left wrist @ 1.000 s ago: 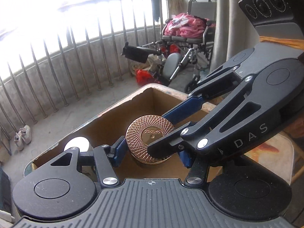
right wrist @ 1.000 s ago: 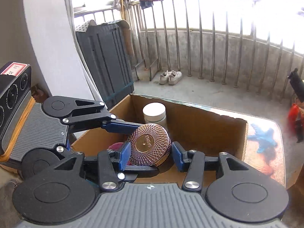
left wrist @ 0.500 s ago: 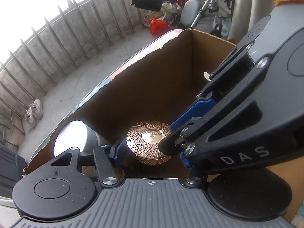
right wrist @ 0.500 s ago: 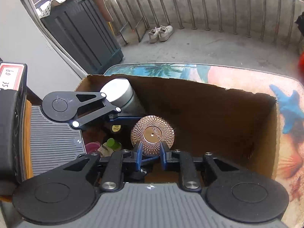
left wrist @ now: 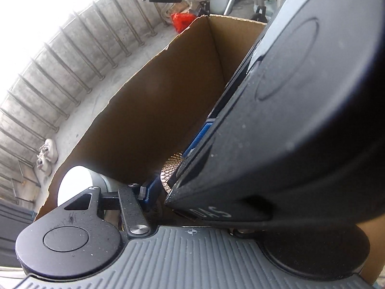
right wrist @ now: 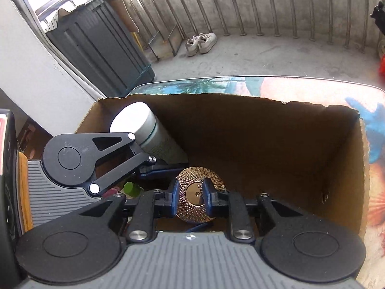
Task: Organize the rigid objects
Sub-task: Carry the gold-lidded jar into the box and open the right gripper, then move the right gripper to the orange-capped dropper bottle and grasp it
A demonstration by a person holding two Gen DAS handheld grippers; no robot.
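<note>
Copper disc [right wrist: 199, 194] | in cardboard box [right wrist: 276, 130] | beside white jar [right wrist: 142, 130]

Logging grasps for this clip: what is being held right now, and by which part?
The right gripper has its fingers across the copper patterned disc, low inside the cardboard box. Whether the left gripper also grips it cannot be told.
</note>
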